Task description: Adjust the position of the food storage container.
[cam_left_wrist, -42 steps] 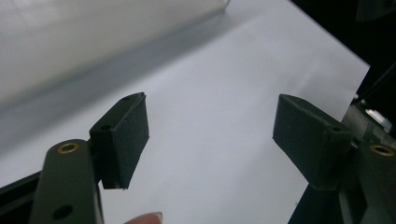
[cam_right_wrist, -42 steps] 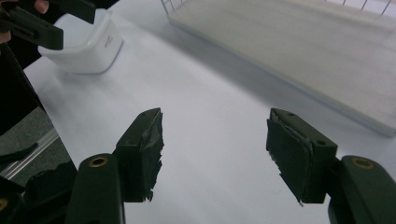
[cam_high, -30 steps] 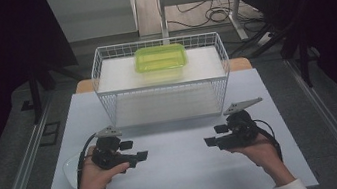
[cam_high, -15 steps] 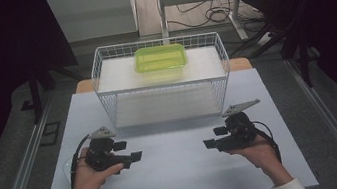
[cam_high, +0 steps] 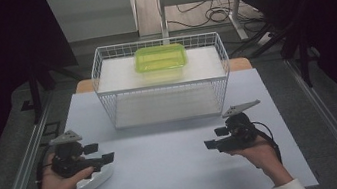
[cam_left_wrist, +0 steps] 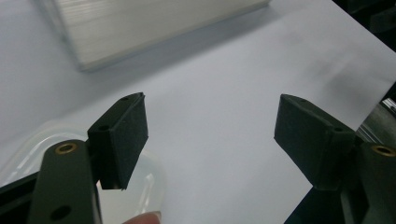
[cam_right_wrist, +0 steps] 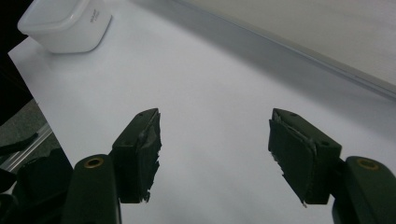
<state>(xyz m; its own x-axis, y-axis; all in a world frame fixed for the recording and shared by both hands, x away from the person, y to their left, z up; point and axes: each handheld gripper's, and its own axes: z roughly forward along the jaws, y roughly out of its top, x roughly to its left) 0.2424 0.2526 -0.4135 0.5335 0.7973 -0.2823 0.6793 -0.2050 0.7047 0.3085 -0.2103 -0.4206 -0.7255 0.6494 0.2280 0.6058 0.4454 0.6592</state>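
In the high view the left gripper [cam_high: 98, 154] sat at about eight o'clock on the white table [cam_high: 168, 170], held in the person's left hand [cam_high: 57, 184], directly above a clear plastic container [cam_high: 93, 180] that lay on the table at the same eight o'clock spot. In the left gripper view its jaws stood wide apart with nothing between them, and the container's rim [cam_left_wrist: 28, 144] showed beneath the left jaw; whether a jaw touched it could not be told. The right gripper [cam_high: 215, 138] was at about four o'clock, in the right hand [cam_high: 261, 154], well apart from the container; its jaws also stood wide and bare. The right gripper view showed the container [cam_right_wrist: 65, 23] far off at eleven o'clock. A white wire basket [cam_high: 101, 64] stood at twelve o'clock, with a green lidded box [cam_high: 160, 58] resting on it.
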